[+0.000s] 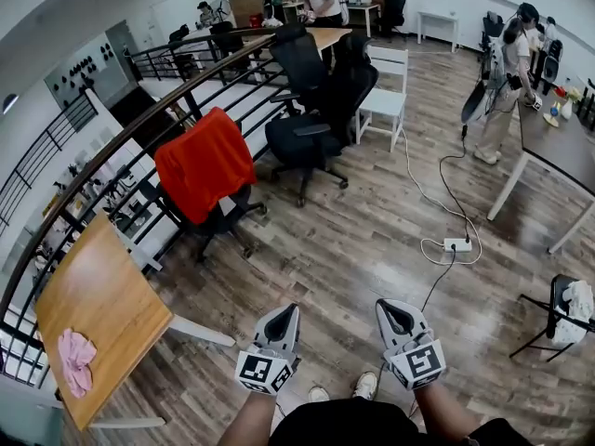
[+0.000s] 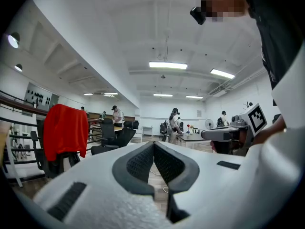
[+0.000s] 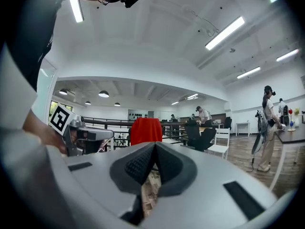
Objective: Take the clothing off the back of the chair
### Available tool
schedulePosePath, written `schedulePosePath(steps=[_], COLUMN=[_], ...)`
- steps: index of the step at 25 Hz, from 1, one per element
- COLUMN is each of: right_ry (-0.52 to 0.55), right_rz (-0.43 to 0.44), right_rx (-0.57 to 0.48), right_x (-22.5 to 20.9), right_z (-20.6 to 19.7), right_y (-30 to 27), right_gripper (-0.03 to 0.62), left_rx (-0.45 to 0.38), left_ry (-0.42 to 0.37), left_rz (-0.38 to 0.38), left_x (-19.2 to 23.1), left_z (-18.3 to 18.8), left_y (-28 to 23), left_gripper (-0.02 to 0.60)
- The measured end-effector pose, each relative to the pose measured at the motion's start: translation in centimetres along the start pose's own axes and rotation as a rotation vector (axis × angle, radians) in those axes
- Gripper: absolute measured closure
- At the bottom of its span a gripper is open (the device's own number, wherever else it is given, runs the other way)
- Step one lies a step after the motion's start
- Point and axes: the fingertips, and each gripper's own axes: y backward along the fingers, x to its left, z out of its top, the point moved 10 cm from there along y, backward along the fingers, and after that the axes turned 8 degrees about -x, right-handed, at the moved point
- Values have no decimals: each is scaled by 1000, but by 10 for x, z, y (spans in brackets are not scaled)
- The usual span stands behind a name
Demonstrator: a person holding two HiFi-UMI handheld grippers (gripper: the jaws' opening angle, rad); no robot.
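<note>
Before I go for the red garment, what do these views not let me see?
1. Head view: the red garment covers the back of the chair; how it hangs on the far side is hidden.
2. Right gripper view: the right gripper blocks the chair's lower part.
3. Head view: the pink cloth on the wooden table is too small to identify.

1. The clothing (image 1: 204,163) at 10 o'clock is plain bright red; the office chair (image 1: 223,219) under it is black.
2. The floor (image 1: 353,249) is brown, with a wood-plank pattern.
3. The table (image 1: 102,314) at 8 o'clock is orange-brown wood; the cloth (image 1: 76,359) on it is pale pink.
4. The left gripper (image 1: 286,312) and the right gripper (image 1: 390,307) are pale grey with dark dotted pads, and their cubes carry black-and-white square markers.
5. The slatted chair (image 1: 389,100) at 1 o'clock is white.
6. The power strip (image 1: 456,244) at 3 o'clock is white.
</note>
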Motion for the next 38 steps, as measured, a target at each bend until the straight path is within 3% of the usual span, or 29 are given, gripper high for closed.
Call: schedulePosePath(steps=[6, 13, 28, 38], right_ry=[10, -3, 10, -14], right_rz=[38, 97, 137, 111], right_rx=[-52, -101, -190, -182], right_x=[-34, -51, -61, -43], right_z=[11, 13, 34, 34], right_y=[-9, -37, -182, -264], right_gripper=[592, 592, 592, 592], left_rx=[-47, -35, -100, -101], left_ry=[-40, -34, -62, -95], left_rz=[63, 93, 133, 121], left_x=[-8, 7, 136, 220], left_z=[14, 6, 28, 46], left_y=[-15, -30, -89, -92], left_gripper=[565, 566, 566, 565])
